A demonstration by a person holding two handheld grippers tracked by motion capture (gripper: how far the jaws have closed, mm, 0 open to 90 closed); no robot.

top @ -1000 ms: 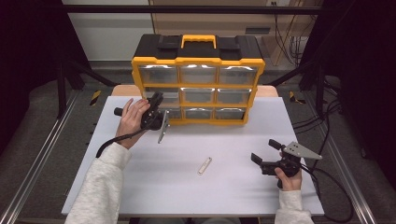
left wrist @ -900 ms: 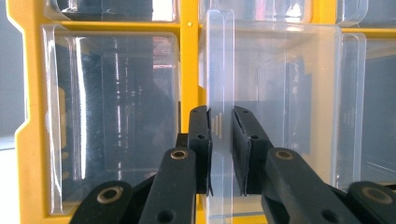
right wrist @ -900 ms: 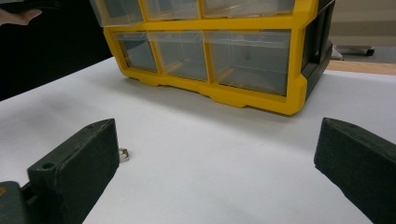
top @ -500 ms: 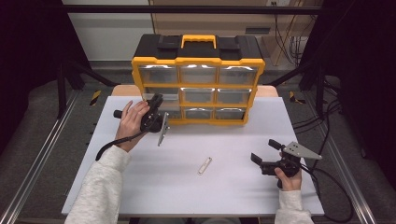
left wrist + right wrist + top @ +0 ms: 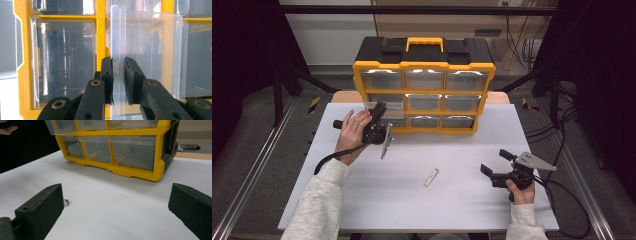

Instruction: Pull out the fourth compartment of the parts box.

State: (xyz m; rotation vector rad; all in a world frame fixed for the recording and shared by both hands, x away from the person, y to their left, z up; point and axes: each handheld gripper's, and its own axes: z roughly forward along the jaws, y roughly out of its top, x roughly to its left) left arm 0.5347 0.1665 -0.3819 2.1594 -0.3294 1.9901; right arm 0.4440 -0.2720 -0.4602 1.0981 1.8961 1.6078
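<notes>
A yellow and black organizer (image 5: 424, 65) with clear drawers stands at the back of the white table (image 5: 362, 200). My left gripper (image 5: 377, 111) is shut on the front lip of the clear drawer (image 5: 384, 104) in the middle row at the left, which sticks out a little. In the left gripper view the jaws (image 5: 117, 62) pinch that drawer's (image 5: 150, 50) clear lip. My right gripper (image 5: 494, 161) rests open at the front right, with nothing between its jaws (image 5: 116, 187). From there the pulled-out drawer (image 5: 61, 126) juts from the organizer (image 5: 130, 171).
A small flat metal piece (image 5: 431, 177) lies on the table between the two grippers; it also sits beside the left jaw in the right gripper view (image 5: 66, 202). Cables (image 5: 329, 160) trail from both grippers. Dark frame rails flank the table.
</notes>
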